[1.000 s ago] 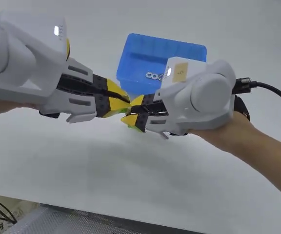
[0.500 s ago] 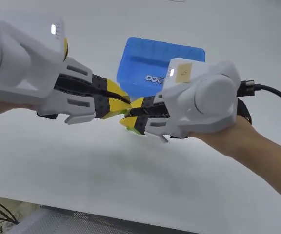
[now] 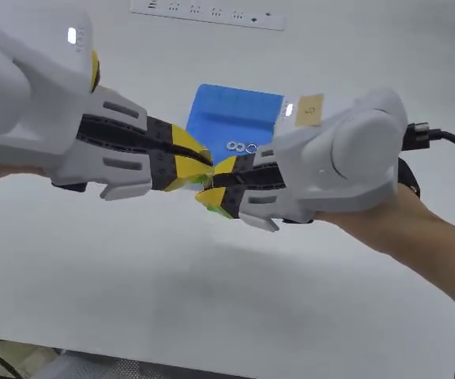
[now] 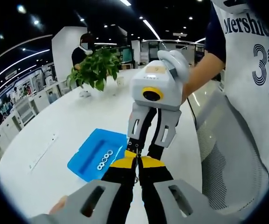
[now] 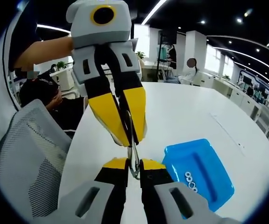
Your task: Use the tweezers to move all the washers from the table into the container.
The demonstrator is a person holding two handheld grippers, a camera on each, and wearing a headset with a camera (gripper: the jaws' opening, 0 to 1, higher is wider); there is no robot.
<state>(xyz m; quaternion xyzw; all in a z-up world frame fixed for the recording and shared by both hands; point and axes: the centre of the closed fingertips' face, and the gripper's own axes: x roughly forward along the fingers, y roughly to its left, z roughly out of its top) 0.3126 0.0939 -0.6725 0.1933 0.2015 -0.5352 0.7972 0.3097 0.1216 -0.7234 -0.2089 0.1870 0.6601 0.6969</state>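
Handover, I reckon | left claw point(image 3: 202, 163) and right claw point(image 3: 212, 188) tip to tip mid-frame, both pinched on tweezers point(image 5: 132, 149) to re-seat grip | washers point(image 3: 241, 147) inside blue container point(image 3: 219, 110), upper centre.

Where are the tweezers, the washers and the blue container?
tweezers point(image 5: 133, 156): right gripper view, on the thin metal shaft between the jaws.
washers point(image 3: 242, 147): head view, on the middle ring.
blue container point(image 3: 227, 110): head view, on its bare floor.
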